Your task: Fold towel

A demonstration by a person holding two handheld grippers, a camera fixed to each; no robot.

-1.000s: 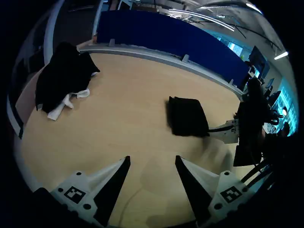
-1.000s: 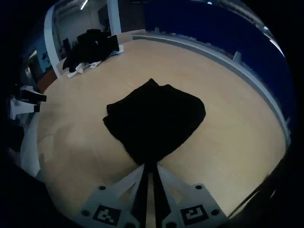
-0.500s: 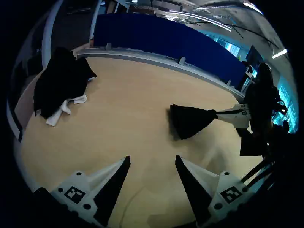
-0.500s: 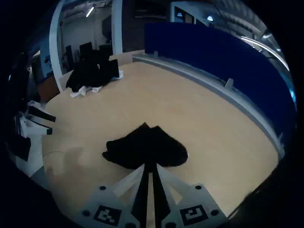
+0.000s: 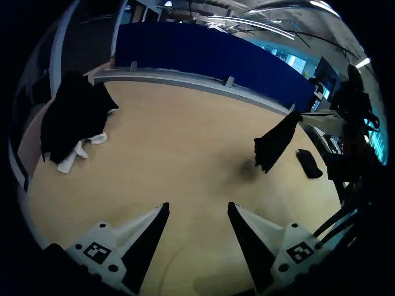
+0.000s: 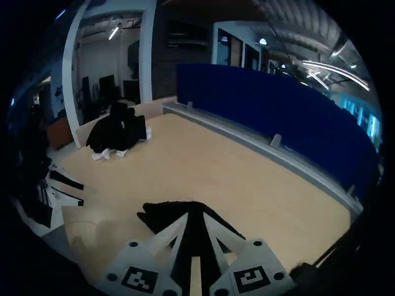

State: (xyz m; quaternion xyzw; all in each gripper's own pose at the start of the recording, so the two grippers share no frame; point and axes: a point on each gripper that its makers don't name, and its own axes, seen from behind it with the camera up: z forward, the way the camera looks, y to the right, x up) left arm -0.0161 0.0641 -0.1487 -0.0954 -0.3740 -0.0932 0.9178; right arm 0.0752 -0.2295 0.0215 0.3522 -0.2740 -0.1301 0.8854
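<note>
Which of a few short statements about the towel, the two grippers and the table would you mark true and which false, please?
1. The right gripper is shut on the black towel. True.
2. The towel lies flat on the table. False: it hangs from the right gripper above the table.
3. The left gripper is open and holds nothing. True.
4. The pile of black and white cloth sits between the left gripper's fingers. False: it lies apart, near the table's far edge.

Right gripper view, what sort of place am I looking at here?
Probably an open-plan office: a long wooden desk backed by a blue divider screen, with strip lights on an exposed ceiling.
</note>
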